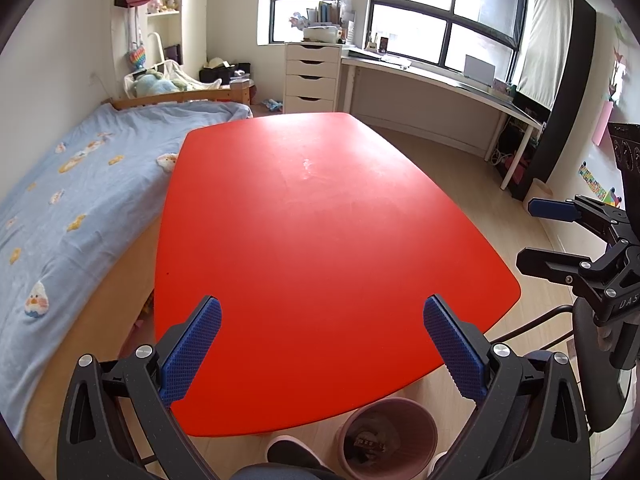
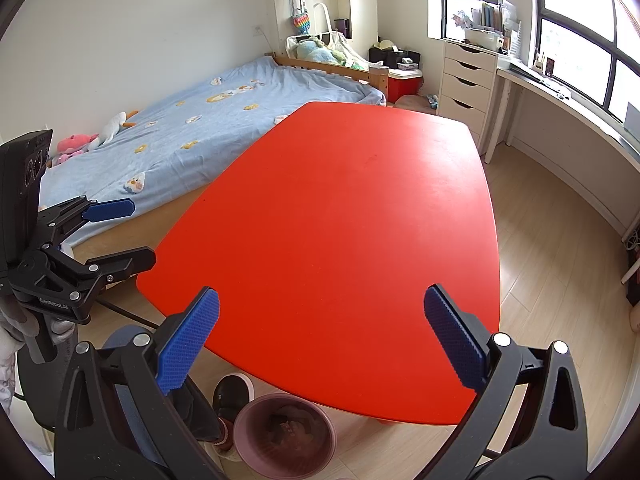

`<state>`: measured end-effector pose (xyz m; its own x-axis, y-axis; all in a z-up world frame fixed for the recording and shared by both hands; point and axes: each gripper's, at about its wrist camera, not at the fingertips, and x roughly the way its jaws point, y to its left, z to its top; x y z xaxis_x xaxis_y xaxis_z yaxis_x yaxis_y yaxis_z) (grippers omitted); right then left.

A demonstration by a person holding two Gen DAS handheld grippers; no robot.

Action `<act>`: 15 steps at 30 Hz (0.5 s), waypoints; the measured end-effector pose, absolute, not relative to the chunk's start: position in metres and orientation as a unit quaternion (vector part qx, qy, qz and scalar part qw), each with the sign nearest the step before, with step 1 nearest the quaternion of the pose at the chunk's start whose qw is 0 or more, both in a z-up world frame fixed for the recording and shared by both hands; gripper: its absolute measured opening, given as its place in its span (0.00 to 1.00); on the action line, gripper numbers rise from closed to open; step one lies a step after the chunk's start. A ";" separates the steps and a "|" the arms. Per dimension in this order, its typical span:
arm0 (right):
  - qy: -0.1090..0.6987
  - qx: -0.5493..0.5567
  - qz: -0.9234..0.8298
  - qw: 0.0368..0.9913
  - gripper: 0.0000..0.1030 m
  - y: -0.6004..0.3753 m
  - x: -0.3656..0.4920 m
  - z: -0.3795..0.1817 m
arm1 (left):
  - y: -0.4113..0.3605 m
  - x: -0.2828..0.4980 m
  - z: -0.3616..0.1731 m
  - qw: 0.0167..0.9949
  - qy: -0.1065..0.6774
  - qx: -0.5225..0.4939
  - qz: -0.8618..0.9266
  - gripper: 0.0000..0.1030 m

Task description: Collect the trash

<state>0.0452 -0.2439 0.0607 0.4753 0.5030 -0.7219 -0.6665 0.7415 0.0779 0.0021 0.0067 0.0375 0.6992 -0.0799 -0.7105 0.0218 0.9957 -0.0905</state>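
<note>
A pink waste bin [image 1: 387, 436] stands on the floor under the near edge of the red table [image 1: 320, 220], with crumpled trash inside; it also shows in the right wrist view [image 2: 285, 436]. My left gripper [image 1: 322, 348] is open and empty above the table's near edge. My right gripper [image 2: 322, 340] is open and empty, also above the near edge of the red table [image 2: 340, 220]. Each gripper shows in the other's view: the right gripper [image 1: 524, 236] at the right, the left gripper [image 2: 140, 232] at the left. No trash shows on the table.
A bed with a blue sheet [image 1: 60, 200] runs along the table's left side. A white drawer unit [image 1: 312, 76] and a long desk [image 1: 440, 80] stand under the windows. My shoe [image 1: 292, 452] is beside the bin. A black chair [image 1: 600, 360] is at right.
</note>
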 end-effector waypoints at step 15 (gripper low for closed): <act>0.381 -0.107 0.343 0.852 0.97 -0.244 0.046 0.061 | 0.004 0.005 0.037 0.924 0.380 -0.028 -0.026 0.94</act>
